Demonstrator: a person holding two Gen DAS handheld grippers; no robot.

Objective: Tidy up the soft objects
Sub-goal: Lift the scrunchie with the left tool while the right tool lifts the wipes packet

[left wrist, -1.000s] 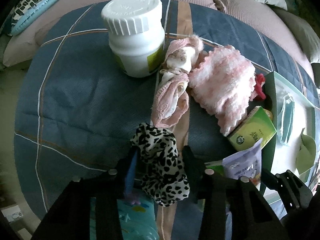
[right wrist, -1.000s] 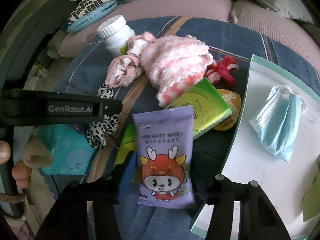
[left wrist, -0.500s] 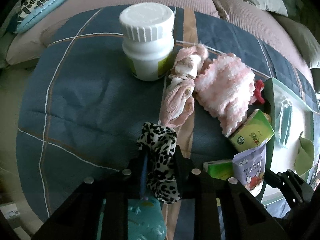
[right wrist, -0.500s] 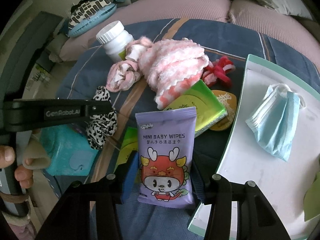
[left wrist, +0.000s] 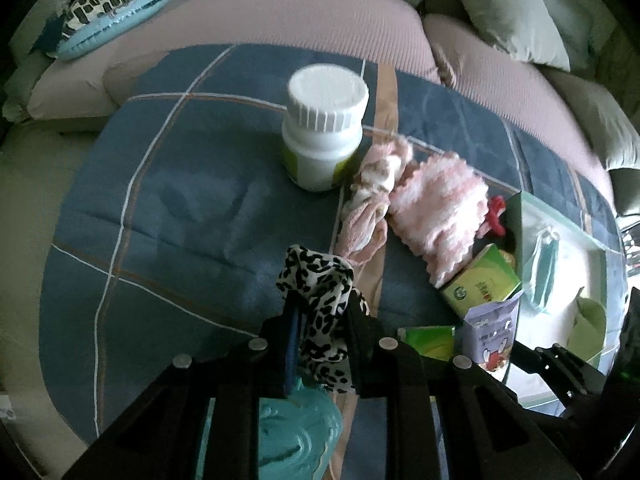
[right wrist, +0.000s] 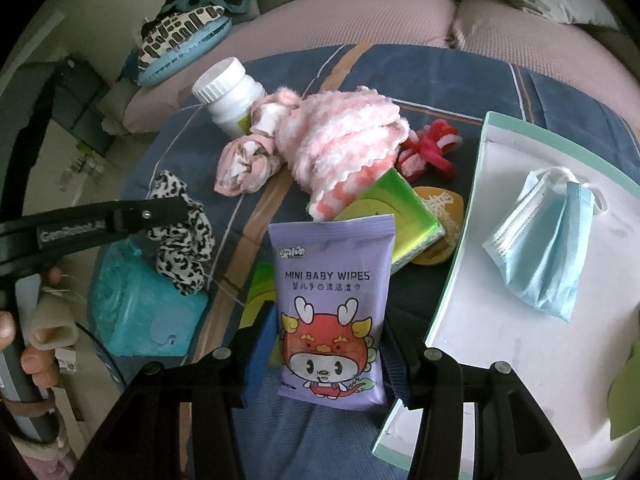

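My left gripper (left wrist: 320, 312) is shut on a black-and-white leopard-print scrunchie (left wrist: 320, 292), held just above the blue plaid cloth (left wrist: 180, 208). From the right wrist view the same scrunchie (right wrist: 180, 236) hangs from the left gripper (right wrist: 176, 210). My right gripper (right wrist: 328, 344) is shut on a purple pack of mini baby wipes (right wrist: 332, 304), lifted near the white tray (right wrist: 520, 380). A pink fluffy cloth (left wrist: 440, 212) and a pink rolled sock (left wrist: 368, 216) lie in the middle of the cloth.
A white pill bottle (left wrist: 324, 128) stands at the back. A green tissue pack (right wrist: 392, 216), a red-and-white hair tie (right wrist: 428, 152) and a teal wipes pack (right wrist: 140, 312) lie around. A blue face mask (right wrist: 544, 252) rests in the tray. Sofa cushions (left wrist: 280, 20) ring the far side.
The left gripper closed on the leopard scrunchie and lifted it off the cloth, pulling back from the bottle. The right gripper kept its hold on the wipes pack, barely moving.
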